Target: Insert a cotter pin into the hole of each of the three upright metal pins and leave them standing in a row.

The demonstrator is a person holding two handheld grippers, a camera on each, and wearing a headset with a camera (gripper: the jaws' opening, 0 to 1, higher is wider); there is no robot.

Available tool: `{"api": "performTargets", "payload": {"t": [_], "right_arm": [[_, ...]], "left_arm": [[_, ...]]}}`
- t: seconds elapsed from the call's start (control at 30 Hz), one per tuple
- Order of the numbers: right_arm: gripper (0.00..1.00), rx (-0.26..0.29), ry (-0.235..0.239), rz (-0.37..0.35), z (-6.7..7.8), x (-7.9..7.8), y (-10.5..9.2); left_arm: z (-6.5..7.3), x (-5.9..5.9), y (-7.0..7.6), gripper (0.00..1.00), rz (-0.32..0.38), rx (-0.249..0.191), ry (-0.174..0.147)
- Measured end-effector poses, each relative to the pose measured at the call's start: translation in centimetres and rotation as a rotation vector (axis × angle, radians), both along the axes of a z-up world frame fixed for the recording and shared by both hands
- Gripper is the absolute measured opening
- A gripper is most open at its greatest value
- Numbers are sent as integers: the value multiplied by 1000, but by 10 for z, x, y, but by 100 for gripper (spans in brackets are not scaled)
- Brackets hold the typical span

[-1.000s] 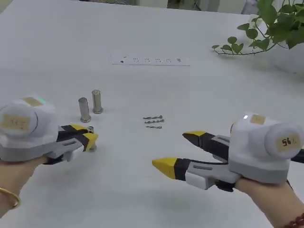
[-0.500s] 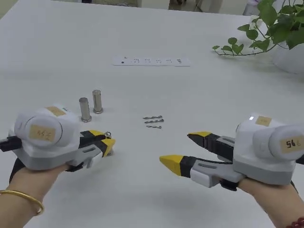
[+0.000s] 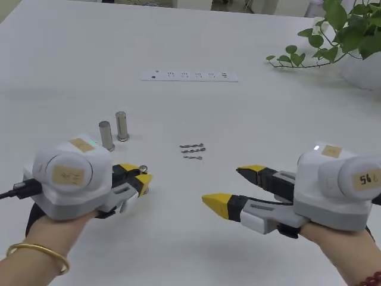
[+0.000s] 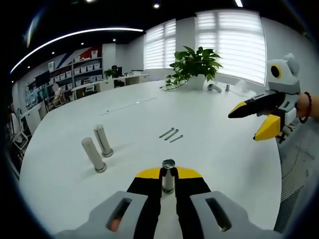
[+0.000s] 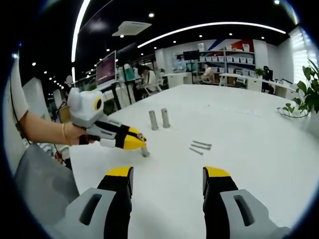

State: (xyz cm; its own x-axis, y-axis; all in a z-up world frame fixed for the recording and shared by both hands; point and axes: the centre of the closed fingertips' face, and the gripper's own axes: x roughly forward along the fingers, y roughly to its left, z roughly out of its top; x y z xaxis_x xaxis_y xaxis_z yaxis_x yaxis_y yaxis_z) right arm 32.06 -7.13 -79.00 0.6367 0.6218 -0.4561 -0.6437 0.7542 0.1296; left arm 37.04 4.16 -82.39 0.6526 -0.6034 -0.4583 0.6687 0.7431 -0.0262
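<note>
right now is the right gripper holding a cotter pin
No, the right gripper has its jaws apart and empty, and all three cotter pins lie on the table.

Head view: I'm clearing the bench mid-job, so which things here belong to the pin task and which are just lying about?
Job in hand:
three cotter pins
two standing metal pins
third metal pin, clamped in the left gripper
right gripper, open

Lying about:
power strip
potted plant
</note>
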Motion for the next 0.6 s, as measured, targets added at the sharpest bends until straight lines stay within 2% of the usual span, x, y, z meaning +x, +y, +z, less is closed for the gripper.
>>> {"api": "performTargets", "payload": {"t": [0.2,0.47,0.6], "right_arm": [[58,3,3,5,-1,0,2],[57,-1,2,12,0,2,1],[55,-26,15,35,-2,6,1]], "left_arm": [[-3,1,0,8,-1,22,-7],[-5,0,-1,20,-11,23,2],[-1,-2,2,26,-13,15,3]]}}
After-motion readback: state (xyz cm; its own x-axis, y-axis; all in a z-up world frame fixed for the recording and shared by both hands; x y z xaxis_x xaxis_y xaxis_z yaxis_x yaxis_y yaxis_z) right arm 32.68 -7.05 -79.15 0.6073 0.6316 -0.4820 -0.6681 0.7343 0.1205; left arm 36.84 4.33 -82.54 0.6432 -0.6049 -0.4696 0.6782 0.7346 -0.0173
